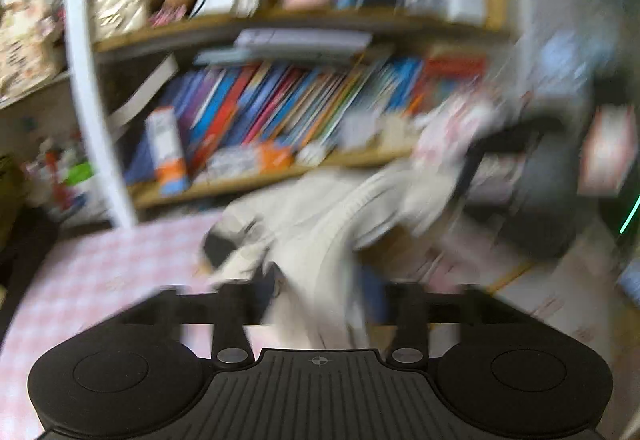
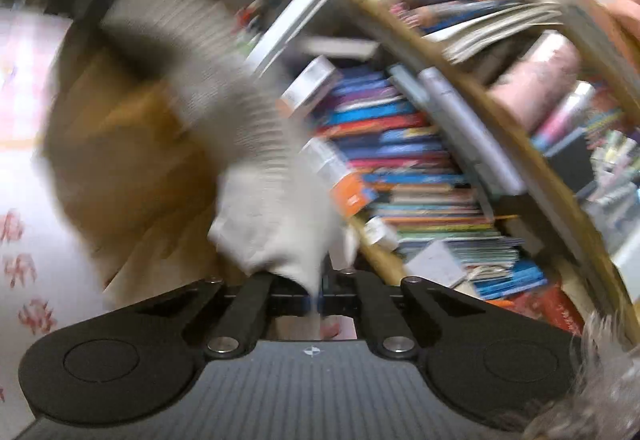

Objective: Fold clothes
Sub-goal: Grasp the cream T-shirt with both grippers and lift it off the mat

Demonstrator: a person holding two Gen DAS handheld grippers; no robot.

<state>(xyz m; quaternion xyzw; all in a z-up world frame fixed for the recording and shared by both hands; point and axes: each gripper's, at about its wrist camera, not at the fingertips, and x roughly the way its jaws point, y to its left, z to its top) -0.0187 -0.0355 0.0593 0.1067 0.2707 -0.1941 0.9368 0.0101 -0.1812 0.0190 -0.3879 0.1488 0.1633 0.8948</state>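
Note:
Motion blur smears both views. A cream garment with ribbed trim (image 1: 320,216) is lifted above the pink-checked tabletop (image 1: 100,272). My left gripper (image 1: 320,304) is shut on a bunch of it, and the cloth hides the fingertips. From there the fabric stretches up and to the right toward a dark blurred shape (image 1: 532,168). In the right wrist view the same garment (image 2: 264,208), ribbed with a tan inner side, runs from my right gripper (image 2: 312,288), shut on its edge, up to the left.
A wooden bookshelf (image 1: 280,100) packed with colourful books (image 2: 400,160) stands close behind the table. A white curved post (image 1: 84,80) rises at the left. White cloth with red marks (image 2: 24,260) lies at the left of the right wrist view.

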